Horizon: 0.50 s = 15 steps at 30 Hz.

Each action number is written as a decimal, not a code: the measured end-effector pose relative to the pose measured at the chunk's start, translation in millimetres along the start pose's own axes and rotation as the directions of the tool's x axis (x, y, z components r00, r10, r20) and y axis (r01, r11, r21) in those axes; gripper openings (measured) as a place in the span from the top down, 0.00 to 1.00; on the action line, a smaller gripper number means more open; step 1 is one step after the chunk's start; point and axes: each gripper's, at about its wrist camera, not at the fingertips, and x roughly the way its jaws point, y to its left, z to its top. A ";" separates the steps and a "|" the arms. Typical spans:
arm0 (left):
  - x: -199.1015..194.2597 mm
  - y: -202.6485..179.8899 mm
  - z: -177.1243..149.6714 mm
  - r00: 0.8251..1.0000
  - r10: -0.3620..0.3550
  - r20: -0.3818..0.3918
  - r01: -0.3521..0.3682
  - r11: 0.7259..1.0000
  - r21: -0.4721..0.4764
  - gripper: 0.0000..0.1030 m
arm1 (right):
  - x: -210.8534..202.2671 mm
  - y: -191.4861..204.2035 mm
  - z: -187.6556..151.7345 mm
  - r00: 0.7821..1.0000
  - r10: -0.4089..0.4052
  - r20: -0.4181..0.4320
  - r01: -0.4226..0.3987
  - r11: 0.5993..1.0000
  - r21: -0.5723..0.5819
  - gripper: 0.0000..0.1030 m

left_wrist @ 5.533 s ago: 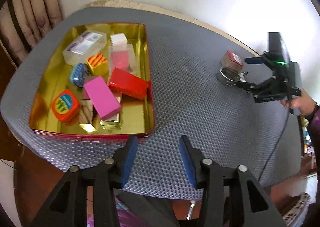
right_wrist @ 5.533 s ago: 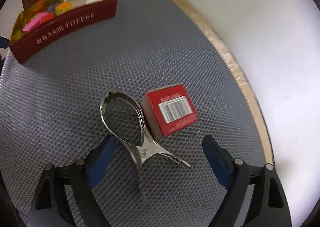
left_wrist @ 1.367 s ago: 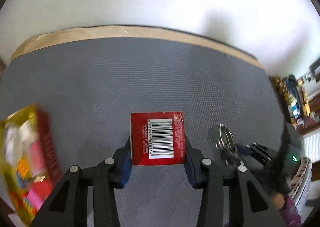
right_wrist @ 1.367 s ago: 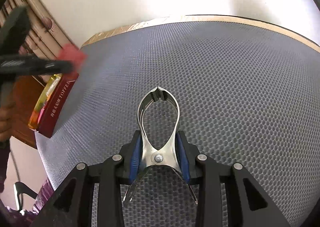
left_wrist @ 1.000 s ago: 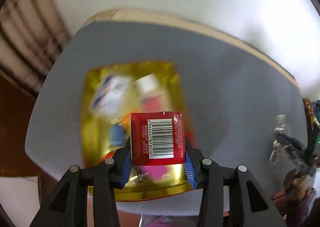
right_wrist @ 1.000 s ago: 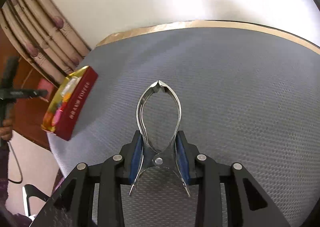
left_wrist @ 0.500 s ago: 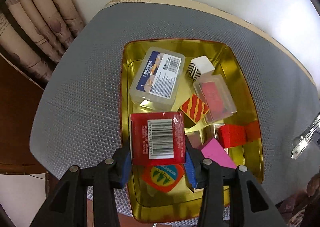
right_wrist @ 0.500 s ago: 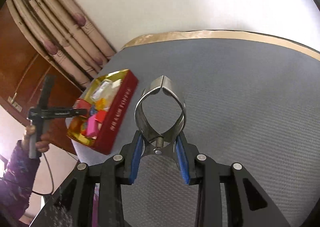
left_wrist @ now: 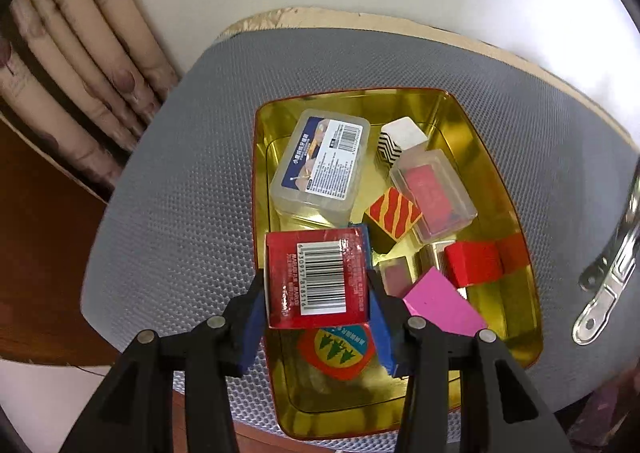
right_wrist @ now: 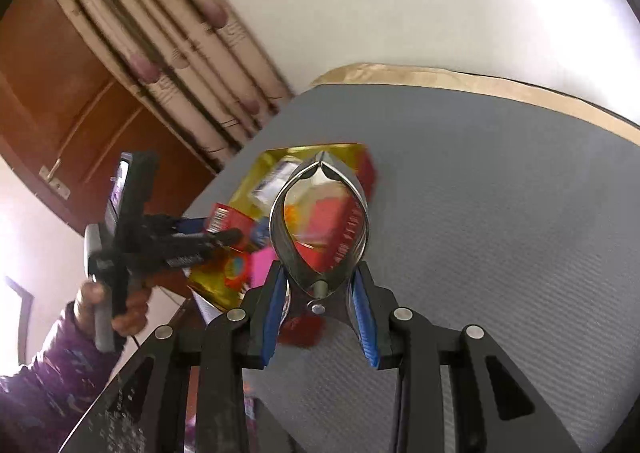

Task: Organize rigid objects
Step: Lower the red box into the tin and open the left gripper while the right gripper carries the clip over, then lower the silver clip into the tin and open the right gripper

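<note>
My left gripper [left_wrist: 316, 301] is shut on a red box with a barcode [left_wrist: 318, 279] and holds it above the near left part of a gold tin tray [left_wrist: 460, 109]. The tray holds several small boxes and blocks. My right gripper [right_wrist: 320, 305] is shut on a metal clamp [right_wrist: 320, 221] and holds it in the air above the grey table mat, near the tray's right side. The clamp also shows at the right edge of the left wrist view [left_wrist: 612, 277]. The left gripper with its red box [right_wrist: 222, 219] shows in the right wrist view.
The tray holds a clear case with a label [left_wrist: 320, 165], a striped white block [left_wrist: 400, 139], a clear case with a red insert [left_wrist: 432, 191], a red block [left_wrist: 476, 263], a pink block [left_wrist: 442, 303] and a round sticker tin [left_wrist: 336, 349]. Curtains [left_wrist: 72, 65] hang behind the table.
My left gripper has lowered slightly with the red box over the tray. My right gripper has carried the clamp closer to the tray's right side.
</note>
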 end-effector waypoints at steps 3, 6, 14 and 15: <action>-2.4 -6.1 -4.7 0.998 0.054 0.031 -0.055 0.998 0.037 0.54 | 18.2 16.6 12.6 1.000 0.024 -0.016 -0.024 1.000 -0.015 0.70; -3.5 -5.4 -9.4 0.997 0.067 0.047 -0.069 0.997 0.041 0.54 | 40.8 29.7 25.1 0.998 0.050 -0.037 -0.051 0.999 -0.013 0.70; -0.1 11.7 -21.3 0.998 -0.012 0.062 0.012 1.000 0.006 0.48 | 92.0 46.2 39.0 0.995 0.007 -0.097 -0.009 1.000 -0.028 0.69; 0.5 13.1 -22.7 0.998 -0.022 0.063 0.022 1.000 0.003 0.48 | 97.1 47.9 39.7 0.995 0.000 -0.102 -0.003 1.000 -0.030 0.69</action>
